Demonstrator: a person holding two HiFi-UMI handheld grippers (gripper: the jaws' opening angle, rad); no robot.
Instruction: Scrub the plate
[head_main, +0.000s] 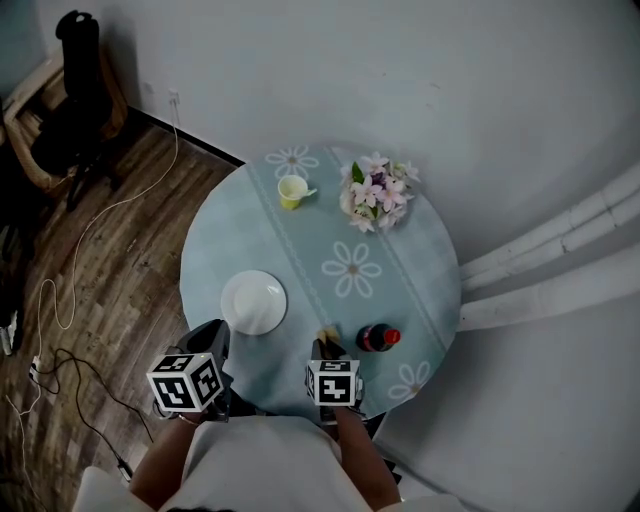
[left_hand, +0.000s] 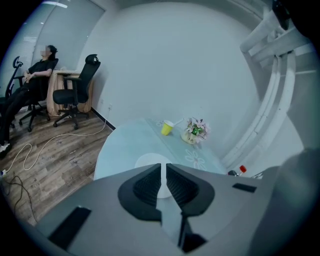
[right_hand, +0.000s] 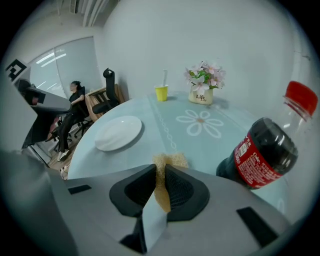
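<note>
The right hand-held gripper (right_hand: 161, 175) clenches a yellow sponge (right_hand: 171, 161) just beside the cola bottle (right_hand: 262, 155) while the left hand-held gripper (left_hand: 163, 180) is nearly closed on nothing, so the plate (head_main: 253, 302), flat on the counter (head_main: 400, 300) left of the bottle, could skid unheld under scrubbing.

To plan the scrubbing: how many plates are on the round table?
1. The white plate lies on the table, near its left front edge. No other seems hidden.
</note>
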